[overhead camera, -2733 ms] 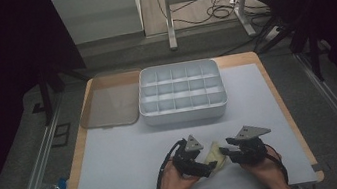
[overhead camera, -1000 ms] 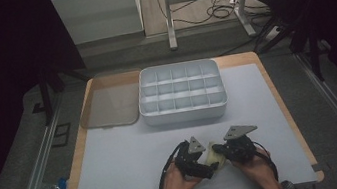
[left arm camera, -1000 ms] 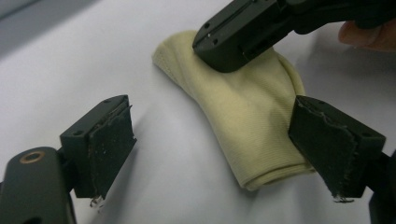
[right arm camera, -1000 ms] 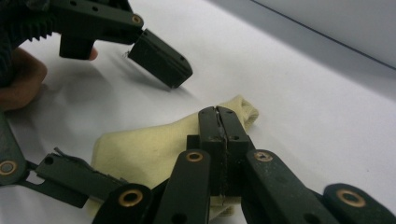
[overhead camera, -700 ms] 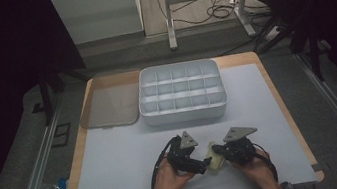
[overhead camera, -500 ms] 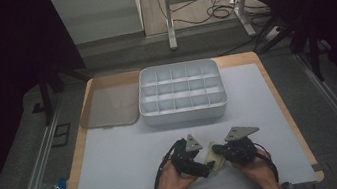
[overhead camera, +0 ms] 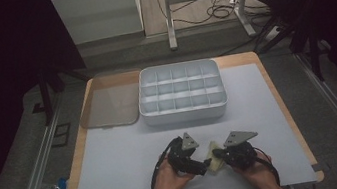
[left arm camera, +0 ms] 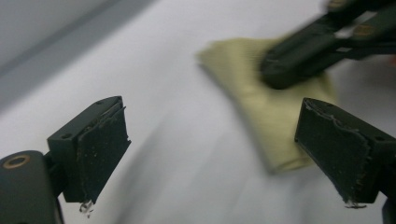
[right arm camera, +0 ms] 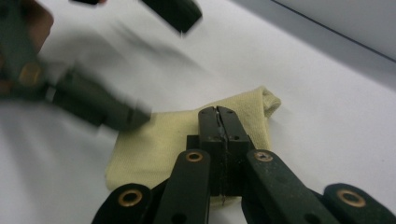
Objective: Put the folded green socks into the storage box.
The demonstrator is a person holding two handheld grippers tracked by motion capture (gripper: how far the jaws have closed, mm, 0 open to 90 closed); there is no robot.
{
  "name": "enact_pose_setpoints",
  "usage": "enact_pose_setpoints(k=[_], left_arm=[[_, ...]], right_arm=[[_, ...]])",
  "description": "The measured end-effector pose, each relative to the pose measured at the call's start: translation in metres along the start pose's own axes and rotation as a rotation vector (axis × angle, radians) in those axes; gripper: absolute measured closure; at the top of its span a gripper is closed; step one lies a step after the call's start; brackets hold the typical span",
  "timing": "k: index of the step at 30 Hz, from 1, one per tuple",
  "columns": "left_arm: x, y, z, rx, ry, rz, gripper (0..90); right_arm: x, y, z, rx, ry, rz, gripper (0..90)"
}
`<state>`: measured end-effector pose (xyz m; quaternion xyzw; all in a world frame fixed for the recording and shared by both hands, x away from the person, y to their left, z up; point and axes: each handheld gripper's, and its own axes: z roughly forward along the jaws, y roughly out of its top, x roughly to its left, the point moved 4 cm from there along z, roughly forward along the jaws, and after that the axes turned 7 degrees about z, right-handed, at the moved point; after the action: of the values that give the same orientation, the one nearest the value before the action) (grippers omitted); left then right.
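Note:
A small pale yellow cloth (overhead camera: 211, 149) lies flat on the white mat near the table's front edge. My right gripper (overhead camera: 217, 154) is shut and its tips (right arm camera: 218, 111) rest on top of the cloth (right arm camera: 154, 149). Its jaws have just closed the last bit, with no cloth visible between them. My left gripper (overhead camera: 201, 166) is just left of the cloth. Its jaws (left arm camera: 219, 149) stand wide open above the mat with nothing between them. Ahead of them lies the cloth (left arm camera: 252, 112), with the right gripper's shut jaws pressed onto it.
A white box (overhead camera: 184, 115) divided into several compartments stands at the middle back of the mat. Its translucent lid (overhead camera: 108, 108) lies to the left of it. The wooden table edge (overhead camera: 287, 107) borders the mat (overhead camera: 117, 173).
Since the earliest frame my right gripper has come slightly leftward onto the cloth. Over the last second both hands stay almost still beside it.

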<state>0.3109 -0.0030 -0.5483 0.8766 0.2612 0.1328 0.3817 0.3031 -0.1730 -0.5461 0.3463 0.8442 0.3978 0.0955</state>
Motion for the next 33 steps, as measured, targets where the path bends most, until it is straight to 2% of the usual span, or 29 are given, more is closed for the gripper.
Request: enact_pose_setpoints(k=[3, 10, 16, 33], left_arm=[[0.012, -0.004, -0.001, 0.018, 0.049, 0.001, 9.2], [0.011, -0.011, 0.011, 0.057, 0.044, 0.013, 9.1], [0.009, -0.013, 0.014, 0.078, 0.043, 0.032, 9.4], [-0.005, -0.014, 0.011, 0.075, 0.004, 0.034, 9.4]], right_arm=[[0.0, 0.002, -0.003, -0.014, 0.019, 0.016, 83.4], [-0.003, 0.007, -0.013, -0.045, -0.021, 0.013, 76.7], [-0.007, 0.006, -0.02, -0.058, -0.04, 0.02, 68.8], [-0.01, 0.003, -0.023, -0.077, -0.063, 0.04, 58.8]])
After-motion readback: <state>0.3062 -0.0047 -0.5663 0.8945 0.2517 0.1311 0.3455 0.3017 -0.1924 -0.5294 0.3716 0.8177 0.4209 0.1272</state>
